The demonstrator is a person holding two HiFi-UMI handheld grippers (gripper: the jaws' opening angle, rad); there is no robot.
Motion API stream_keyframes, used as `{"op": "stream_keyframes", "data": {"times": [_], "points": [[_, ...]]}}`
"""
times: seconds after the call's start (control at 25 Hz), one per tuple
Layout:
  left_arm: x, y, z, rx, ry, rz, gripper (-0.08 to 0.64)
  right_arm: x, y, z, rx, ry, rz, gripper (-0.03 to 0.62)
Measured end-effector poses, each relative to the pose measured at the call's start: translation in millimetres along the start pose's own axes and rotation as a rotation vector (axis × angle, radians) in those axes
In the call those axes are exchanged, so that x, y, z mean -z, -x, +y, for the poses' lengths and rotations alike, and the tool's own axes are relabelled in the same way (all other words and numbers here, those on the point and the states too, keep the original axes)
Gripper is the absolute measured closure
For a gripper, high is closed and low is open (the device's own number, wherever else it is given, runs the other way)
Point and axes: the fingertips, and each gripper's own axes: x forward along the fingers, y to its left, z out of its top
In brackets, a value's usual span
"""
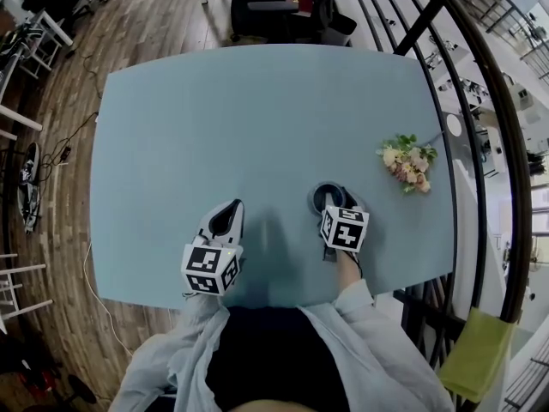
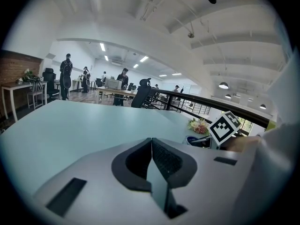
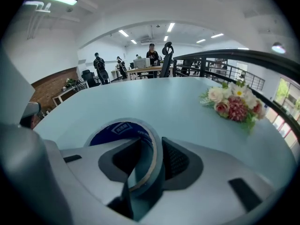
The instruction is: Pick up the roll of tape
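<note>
The roll of tape (image 1: 326, 197) is a grey ring with a blue label inside, lying flat on the pale blue table (image 1: 257, 110) near its front right. My right gripper (image 1: 339, 204) reaches down onto it. In the right gripper view one jaw sits inside the roll (image 3: 123, 130) and the other outside, and the gripper (image 3: 152, 139) is shut on the near wall of the ring. My left gripper (image 1: 233, 209) hovers at the front left, apart from the tape. Its jaws meet at the tips (image 2: 151, 142) with nothing between them.
A small bunch of flowers (image 1: 409, 163) lies on the table to the right of the tape and beyond it. A black office chair (image 1: 283, 11) stands behind the far edge. A dark railing (image 1: 480, 187) runs along the right side. A green cloth (image 1: 476, 350) hangs at the lower right.
</note>
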Motion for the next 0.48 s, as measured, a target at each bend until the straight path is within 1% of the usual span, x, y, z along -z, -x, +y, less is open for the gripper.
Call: {"op": "stream_keyframes", "data": {"times": [0.16, 0.32, 0.48], "points": [[-0.7, 0.8, -1.2, 0.004, 0.0, -0.01, 0.543, 0.4, -0.3, -2.9, 0.003, 0.001, -0.002, 0.455], [-1.5, 4.4, -2.4, 0.011, -0.005, -0.019, 0.543, 2.3, 2.9, -0.6, 0.007, 0.028, -0.02, 0.462], [-5.7, 8.8, -0.2, 0.015, -0.015, -0.025, 0.543, 2.4, 12.7, 2.6, 0.008, 0.016, -0.038, 0.476]]}}
